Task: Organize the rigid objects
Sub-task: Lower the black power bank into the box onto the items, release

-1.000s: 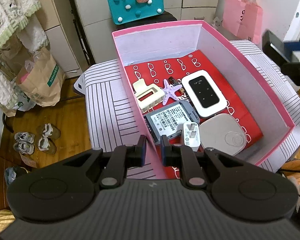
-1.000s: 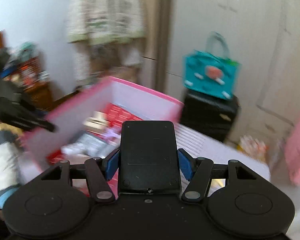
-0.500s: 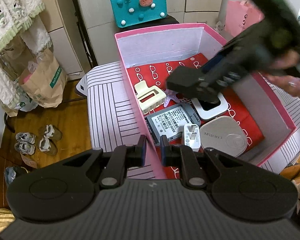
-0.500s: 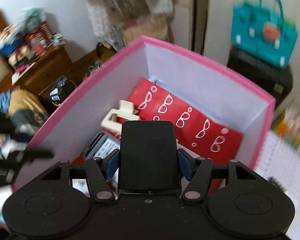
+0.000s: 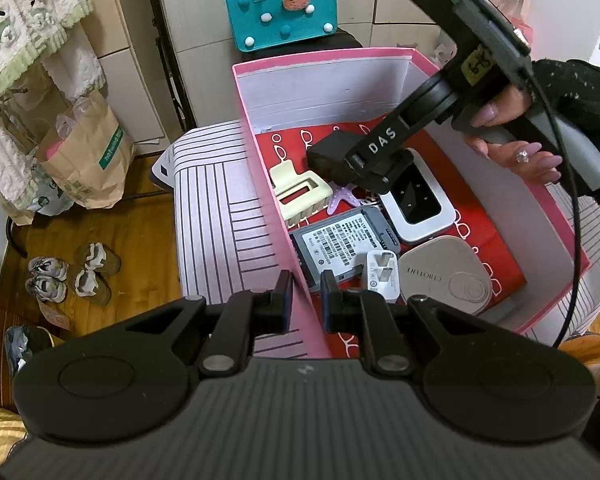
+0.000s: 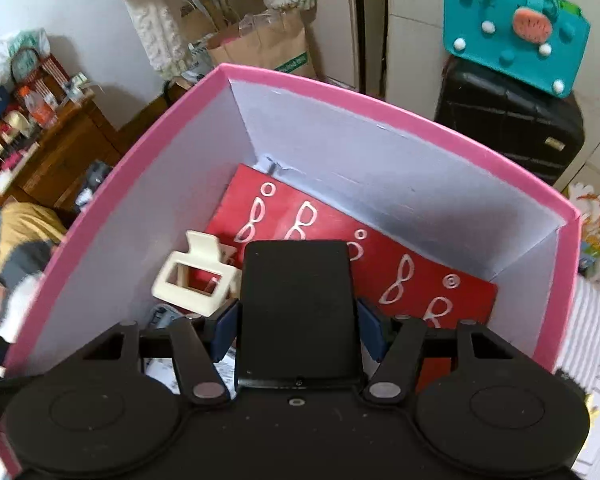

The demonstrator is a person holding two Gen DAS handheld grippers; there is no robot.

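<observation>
1. While the left gripper point(image 5: 305, 298) pinches the near pink wall of the pink box point(image 5: 260, 160), its jaws nearly together with the cardboard between them, the right gripper point(image 6: 298, 336) hangs inside the box, clenched on a flat black slab point(image 6: 298, 312) whose sides sit between the blue pads point(image 6: 225, 330).

2. That slab is the task's thing at this point: in the right wrist view it stands out ahead of the fingers, long axis running along the line they point, over the red liner printed with white glasses point(image 6: 400, 280). From the left wrist view the black slab point(image 5: 332, 152) shows tilted down toward the far half of the floor.

3. What the coming move turns on, as I judge it, is the bare strip of liner straight ahead of and below the slab (the near half is already taken). A cream hair clip point(image 6: 196, 284) lies just to its left, and the white router point(image 5: 416, 204), grey battery point(image 5: 340, 240), white plug point(image 5: 382, 276) and pale rounded case point(image 5: 448, 280) crowd the near end.

4. Only the right hand point(image 5: 516, 128) is over that spot; the left is busy steadying the wall, so the release would fall to the right.

5. Letting go flat, long axis toward the back wall, would probably clear the clip.
</observation>
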